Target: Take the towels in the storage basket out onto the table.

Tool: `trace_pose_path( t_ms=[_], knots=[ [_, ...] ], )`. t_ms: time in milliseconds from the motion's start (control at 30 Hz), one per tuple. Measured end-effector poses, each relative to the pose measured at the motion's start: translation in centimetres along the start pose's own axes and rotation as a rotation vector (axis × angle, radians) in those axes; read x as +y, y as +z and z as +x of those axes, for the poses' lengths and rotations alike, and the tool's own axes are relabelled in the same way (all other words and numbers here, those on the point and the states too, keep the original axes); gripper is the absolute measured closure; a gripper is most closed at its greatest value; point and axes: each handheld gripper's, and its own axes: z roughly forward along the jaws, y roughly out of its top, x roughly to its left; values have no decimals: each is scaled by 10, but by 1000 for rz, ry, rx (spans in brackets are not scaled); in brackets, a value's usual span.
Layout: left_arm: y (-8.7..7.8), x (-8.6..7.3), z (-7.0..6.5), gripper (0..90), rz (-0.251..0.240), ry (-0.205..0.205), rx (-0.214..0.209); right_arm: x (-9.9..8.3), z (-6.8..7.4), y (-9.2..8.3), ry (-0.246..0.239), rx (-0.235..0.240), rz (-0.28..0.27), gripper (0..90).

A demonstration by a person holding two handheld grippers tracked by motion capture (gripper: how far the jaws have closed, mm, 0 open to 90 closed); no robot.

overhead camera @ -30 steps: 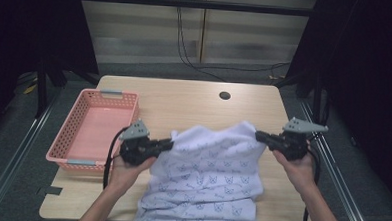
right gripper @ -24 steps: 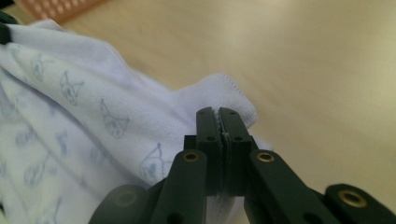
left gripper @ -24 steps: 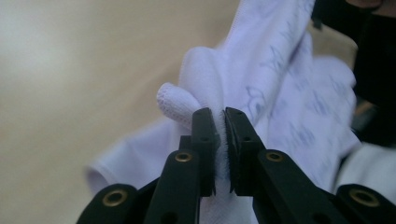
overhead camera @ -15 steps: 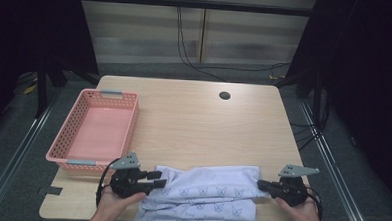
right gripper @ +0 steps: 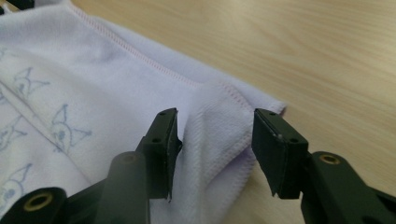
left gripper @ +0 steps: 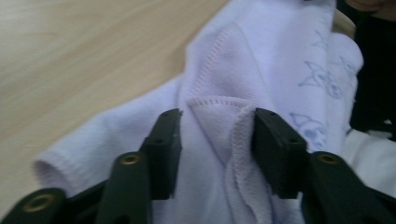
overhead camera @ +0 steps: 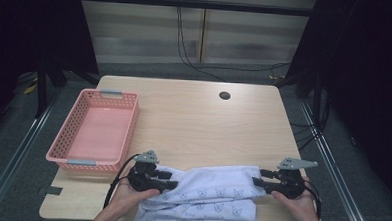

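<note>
Cloth axis: white printed cloth (overhead camera: 208,193) lies crosswise between both hands, along the near surface (overhead camera: 193,120) edge.
Left hand-held gripper (overhead camera: 173,176): just opened, jaws apart, left corner loose between them.
Right hand-held gripper (overhead camera: 257,179): just opened, right corner between its jaws, apparently unpinched.

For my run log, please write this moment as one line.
left tool: jaws just opening, cloth corner between, unpressed | right tool: the same | white printed cloth: folded at near table edge | pink basket: empty

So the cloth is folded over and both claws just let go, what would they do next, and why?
Probably draw both grippers back off the cloth. The jaws of the left gripper and the right gripper have just been opening; a corner of the cloth lies loose between each pair of fingers, no longer pinched. The fold rests flat on the table, so backing straight out should leave it undisturbed.
</note>
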Motion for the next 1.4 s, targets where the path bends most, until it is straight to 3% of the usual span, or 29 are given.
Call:
trace_pose_path(
  t_ms=[100, 167, 233, 267, 400, 700, 833, 1100, 1400],
  knots=[
    [4, -2, -3, 797, 39, 44, 11, 2, 4, 13, -32, 9, 48, 569],
    [0, -1, -4, 842, 14, 48, -10, 3, 5, 20, -40, 10, 86, 710],
    [-6, -1, -4, 852, -18, 34, -29, 3, 7, 19, -44, 19, 86, 848],
    [-8, 0, -5, 853, -31, 42, -8, 4, 7, 17, -40, 23, 69, 861],
    [-21, 3, -1, 853, -110, 3, 20, 5, 4, 7, -16, 14, 11, 869],
    [-64, 17, 13, 854, -273, -19, 117, 16, -5, -12, 18, -16, -89, 866],
    [-78, 28, 16, 855, -342, -20, 127, 27, -10, -26, 32, -22, -164, 866],
    [-88, 66, 24, 854, -423, 1, 168, 71, -20, -48, 20, -48, -310, 865],
    [-115, 115, 47, 854, -495, 21, 256, 124, -31, -45, -14, -70, -358, 863]
  ],
)
